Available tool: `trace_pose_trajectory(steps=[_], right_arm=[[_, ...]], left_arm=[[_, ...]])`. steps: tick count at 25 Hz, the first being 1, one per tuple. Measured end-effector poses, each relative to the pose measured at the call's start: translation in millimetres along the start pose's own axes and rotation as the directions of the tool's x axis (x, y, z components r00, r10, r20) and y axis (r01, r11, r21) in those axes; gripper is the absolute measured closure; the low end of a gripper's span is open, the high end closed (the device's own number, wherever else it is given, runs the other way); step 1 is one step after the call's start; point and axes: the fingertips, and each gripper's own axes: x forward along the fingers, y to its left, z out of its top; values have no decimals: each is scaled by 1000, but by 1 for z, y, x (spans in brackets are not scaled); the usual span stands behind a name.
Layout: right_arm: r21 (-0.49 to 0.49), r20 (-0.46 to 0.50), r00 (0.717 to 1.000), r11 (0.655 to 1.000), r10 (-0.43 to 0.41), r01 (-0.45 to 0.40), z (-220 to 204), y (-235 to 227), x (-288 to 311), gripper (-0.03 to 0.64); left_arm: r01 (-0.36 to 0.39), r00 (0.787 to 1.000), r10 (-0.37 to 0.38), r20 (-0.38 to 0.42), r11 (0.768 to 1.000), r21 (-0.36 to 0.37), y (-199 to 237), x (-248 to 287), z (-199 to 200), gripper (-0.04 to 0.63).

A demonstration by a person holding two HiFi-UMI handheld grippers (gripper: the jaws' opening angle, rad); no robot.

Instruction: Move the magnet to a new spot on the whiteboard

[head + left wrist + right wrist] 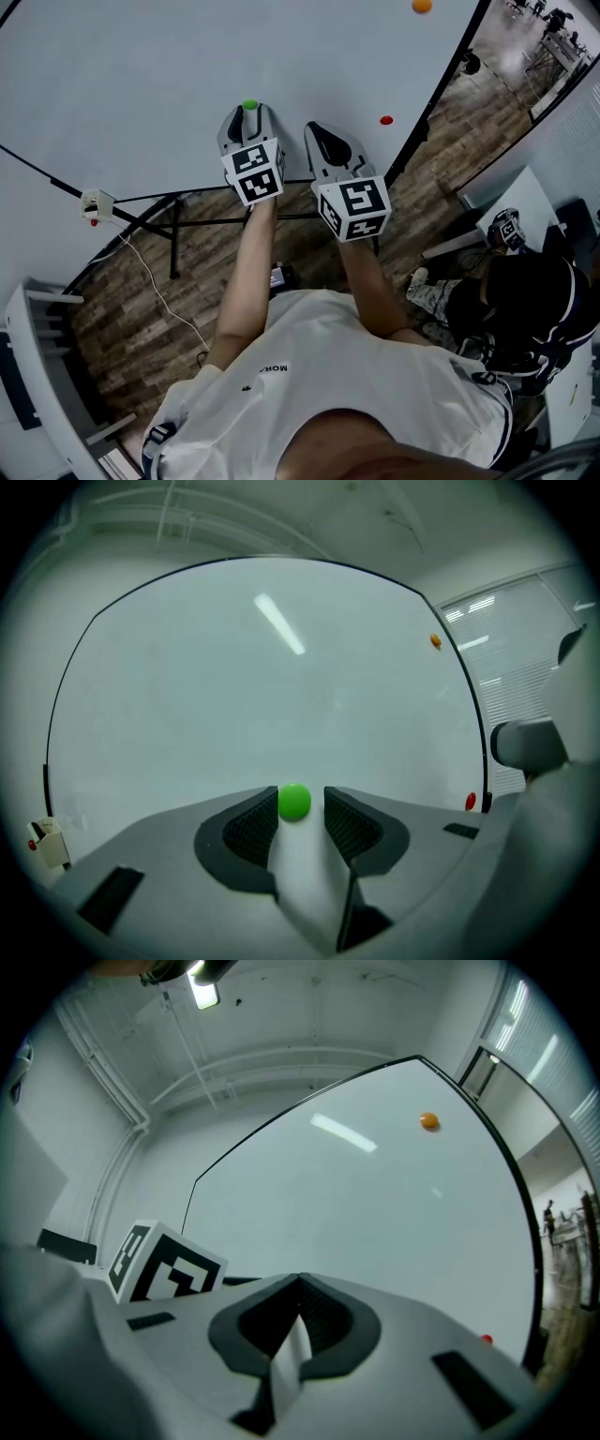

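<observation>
The green magnet (294,802) sits flat on the whiteboard (281,667), in the lower middle of my left gripper view and right at the tips of my left gripper (298,797). It is a round button, so I can read no long axis or pointing direction from it. The left gripper is spread wide around it: the magnet lies close against the jaw on the frame's left, with a clear gap to the other jaw, and neither pad presses on it. In the head view my right gripper (319,131) is just to the right of the left one, near the board's lower edge. Its own view shows its tips pressed together with nothing between them. Further out, a red magnet (386,120) sits at the board's lower right edge and an orange magnet (422,6) at the top right. Below the board is a wooden floor (234,253).
</observation>
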Motion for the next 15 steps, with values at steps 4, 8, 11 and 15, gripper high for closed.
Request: trace_pose_trajectory(steps=[4,8,11,15], right_arm=[[0,2,1000,1000,-3,3,0,-2,-1,604],[0,-1,1000,1000,-5,5,-1,-1,-1,604],[2,-3,1000,1000,-11,11,-1,-2,-1,604],[3,-3,1000,1000,-18,18,-1,-4,-2,604]], left_arm=[[-22,1000,22,-13,1000,4,1,2,-2,459],[-33,999,33,-16,999,-3,4,4,-1,474],[-24,999,24,-34,1000,1,2,5,-3,474],[-27,999,28,-34,1000,7,3,8,-6,474]])
